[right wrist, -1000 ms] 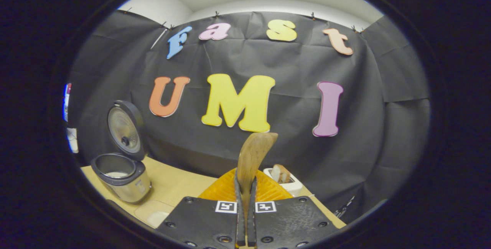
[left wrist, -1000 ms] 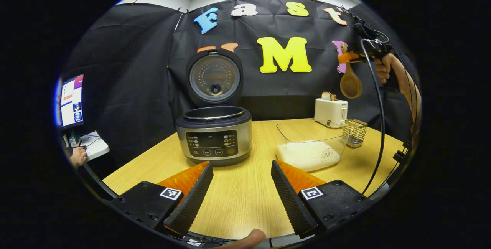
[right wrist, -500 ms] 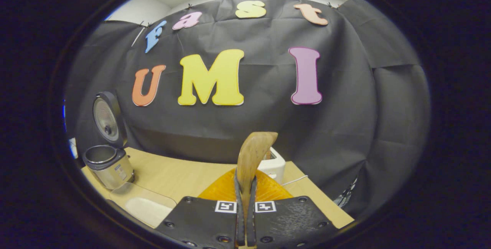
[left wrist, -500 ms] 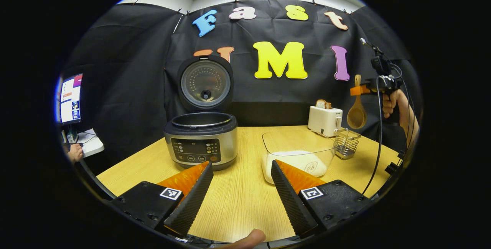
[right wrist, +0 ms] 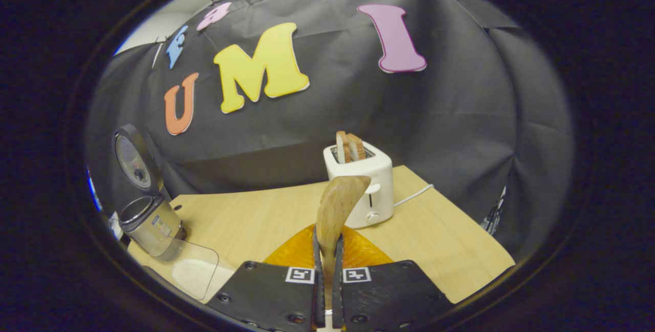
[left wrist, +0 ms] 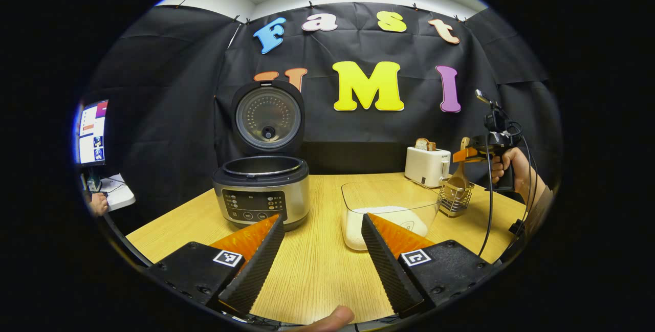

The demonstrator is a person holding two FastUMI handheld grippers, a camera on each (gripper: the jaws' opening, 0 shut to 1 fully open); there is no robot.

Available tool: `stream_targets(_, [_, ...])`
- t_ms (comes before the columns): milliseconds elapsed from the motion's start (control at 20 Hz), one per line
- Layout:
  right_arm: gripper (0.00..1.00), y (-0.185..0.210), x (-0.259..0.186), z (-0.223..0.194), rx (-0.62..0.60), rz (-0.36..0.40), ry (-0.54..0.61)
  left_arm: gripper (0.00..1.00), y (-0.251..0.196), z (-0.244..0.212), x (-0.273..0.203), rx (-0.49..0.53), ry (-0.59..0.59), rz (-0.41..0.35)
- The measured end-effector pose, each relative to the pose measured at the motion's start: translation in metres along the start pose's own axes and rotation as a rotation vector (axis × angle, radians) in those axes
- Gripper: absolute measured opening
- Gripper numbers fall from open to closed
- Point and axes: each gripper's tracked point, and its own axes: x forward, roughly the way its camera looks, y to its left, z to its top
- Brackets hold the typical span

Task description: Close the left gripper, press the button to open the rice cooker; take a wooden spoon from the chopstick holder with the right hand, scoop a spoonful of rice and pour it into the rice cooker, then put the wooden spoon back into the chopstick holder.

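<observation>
Tabletop [left wrist: 317,265] holds rice in a clear tub [left wrist: 358,196]; right hand-held gripper [right wrist: 327,291] clenches the wooden spoon [right wrist: 335,209], left hand-held gripper [left wrist: 322,255] released.

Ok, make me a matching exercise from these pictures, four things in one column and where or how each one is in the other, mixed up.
Things:
1. rice cooker
2. wooden spoon
3. toaster
4. clear tub

States:
A. holds white rice
B. lid standing open
C. bread slices sticking out of the top
D. gripped by the right hand-held gripper, bowl going into the wire holder

Pairs: 1-B, 2-D, 3-C, 4-A
</observation>
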Motion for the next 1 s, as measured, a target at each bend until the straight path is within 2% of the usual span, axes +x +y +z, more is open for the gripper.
stream_targets(100, [0.06,-0.005,0.012,-0.009,0.065,0.015,0.033,0.96,0.004,0.001,-0.001,0.005,-0.003,0.008])
stream_targets(200, [0.18,-0.014,0.015,-0.007,0.095,-0.003,0.028,0.96,0.008,0.002,-0.002,-0.012,-0.003,0.009])
stream_targets(250, [0.34,-0.013,0.012,-0.007,0.107,0.003,0.028,0.96,0.008,0.002,-0.001,-0.016,-0.001,0.007])
stream_targets(350, [0.44,-0.015,0.01,-0.007,0.115,-0.005,0.028,0.96,0.009,0.004,-0.001,-0.015,-0.002,0.01])
stream_targets(550, [0.88,-0.015,0.0,-0.004,0.091,-0.022,0.015,0.96,0.011,0.014,-0.001,-0.011,-0.014,0.009])
stream_targets(700, [0.9,-0.007,-0.023,0.009,0.098,0.001,-0.028,0.96,0.016,0.029,0.004,-0.009,-0.029,0.014])
stream_targets(750, [0.95,-0.006,-0.029,0.012,0.096,0.008,-0.04,0.96,0.017,0.035,0.007,-0.005,-0.034,0.015])
stream_targets(800, [0.95,-0.003,-0.037,0.014,0.09,0.015,-0.051,0.96,0.02,0.041,0.012,-0.005,-0.038,0.018])
stream_targets(900, [0.96,0.002,-0.055,0.017,0.048,0.034,-0.084,0.96,0.026,0.05,0.022,-0.025,-0.039,0.027])
stream_targets(950, [0.92,0.005,-0.063,0.016,0.02,0.044,-0.096,0.96,0.027,0.054,0.028,-0.043,-0.034,0.022])
stream_targets(1000, [0.96,0.008,-0.07,0.013,-0.007,0.055,-0.099,0.97,0.028,0.06,0.033,-0.06,-0.035,0.017])
